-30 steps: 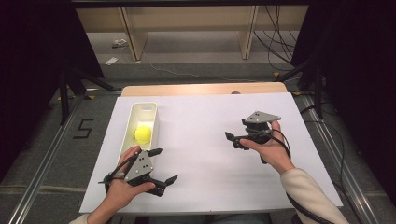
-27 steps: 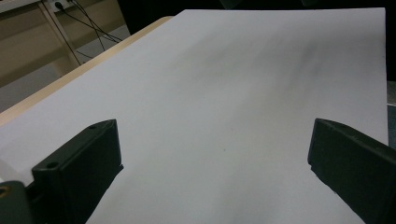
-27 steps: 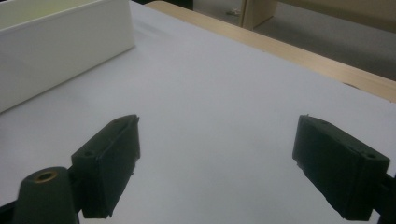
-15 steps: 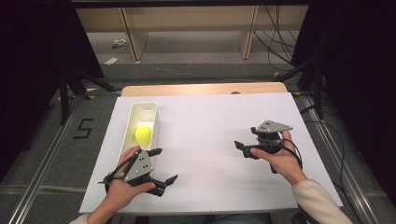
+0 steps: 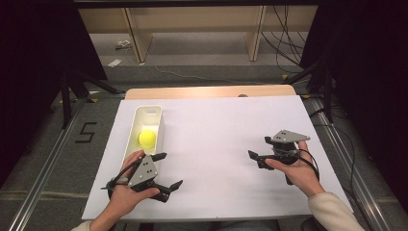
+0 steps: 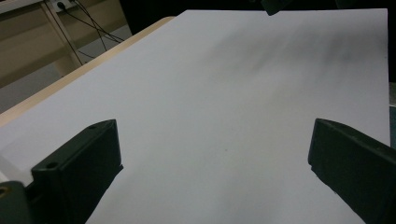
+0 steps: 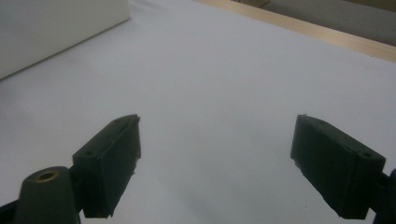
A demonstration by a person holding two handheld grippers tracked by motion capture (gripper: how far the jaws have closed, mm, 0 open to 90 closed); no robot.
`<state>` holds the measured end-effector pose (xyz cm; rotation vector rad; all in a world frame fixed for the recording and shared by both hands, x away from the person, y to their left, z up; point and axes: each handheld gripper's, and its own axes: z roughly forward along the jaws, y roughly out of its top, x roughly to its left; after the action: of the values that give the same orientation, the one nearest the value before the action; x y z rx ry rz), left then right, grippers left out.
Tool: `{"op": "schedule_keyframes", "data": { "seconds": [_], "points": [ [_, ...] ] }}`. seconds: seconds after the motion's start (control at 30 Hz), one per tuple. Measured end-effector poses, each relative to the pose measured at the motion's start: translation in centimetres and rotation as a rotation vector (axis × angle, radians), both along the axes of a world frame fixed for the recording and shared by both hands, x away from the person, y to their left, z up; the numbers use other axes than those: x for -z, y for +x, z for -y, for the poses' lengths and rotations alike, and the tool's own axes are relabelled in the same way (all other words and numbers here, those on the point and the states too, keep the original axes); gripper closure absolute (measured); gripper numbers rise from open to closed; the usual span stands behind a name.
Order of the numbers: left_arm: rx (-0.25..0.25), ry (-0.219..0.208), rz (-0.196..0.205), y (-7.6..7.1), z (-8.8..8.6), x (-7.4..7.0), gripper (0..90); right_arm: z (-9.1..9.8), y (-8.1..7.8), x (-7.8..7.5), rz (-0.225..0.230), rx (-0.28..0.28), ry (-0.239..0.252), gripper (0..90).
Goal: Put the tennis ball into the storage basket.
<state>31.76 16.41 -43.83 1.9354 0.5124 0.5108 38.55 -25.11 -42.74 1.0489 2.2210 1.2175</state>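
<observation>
Ball (image 5: 147, 138) in bin (image 5: 155, 113), high view

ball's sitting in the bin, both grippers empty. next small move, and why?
Probably swing the left hand-held gripper forward over the white bin toward the yellow ball. It's open, empty and right beside the bin's near end; the right hand-held gripper, also open, sits farther across the white sheet.

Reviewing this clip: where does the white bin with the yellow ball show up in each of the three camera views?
High view: the white bin stands at the left of the white sheet, the yellow ball inside it, just beyond the left gripper.
Left gripper view: not in it.
Right gripper view: the bin's white wall is at upper left.
Shared landmark: the white sheet and the table's wooden far edge.
</observation>
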Motion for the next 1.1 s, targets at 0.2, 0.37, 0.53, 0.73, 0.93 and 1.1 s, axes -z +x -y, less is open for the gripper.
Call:
{"op": "schedule_keyframes", "data": {
  "seconds": [0.2, 0.37, 0.53, 0.73, 0.93, 1.1],
  "points": [
    [0.000, 0.000, 0.000, 0.0, 0.0, 0.0, 2.0, 0.6, -0.6, 0.2, -0.002, 0.001, 0.002, 16.6],
    [0.000, 0.000, 0.000, 0.0, 0.0, 0.0, 2.0, 1.2, -1.1, 0.4, -0.004, 0.008, 0.011, 16.9],
    [0.000, 0.000, 0.000, 0.0, 0.0, 0.0, 2.1, 1.5, -1.4, 0.5, -0.006, 0.012, 0.016, 17.1],
    [0.001, -0.002, -0.002, 0.0, -0.1, 0.0, 2.0, 1.9, -1.7, 0.7, -0.002, 0.012, 0.021, 17.2],
    [0.000, -0.002, -0.002, 0.0, -0.1, 0.0, 2.0, 2.4, -1.9, 0.7, 0.007, 0.021, 0.033, 17.3],
    [0.005, -0.004, -0.002, 0.0, -0.1, -0.1, 2.0, 2.3, -1.8, 0.9, 0.006, 0.026, 0.037, 17.5]
  ]
}}
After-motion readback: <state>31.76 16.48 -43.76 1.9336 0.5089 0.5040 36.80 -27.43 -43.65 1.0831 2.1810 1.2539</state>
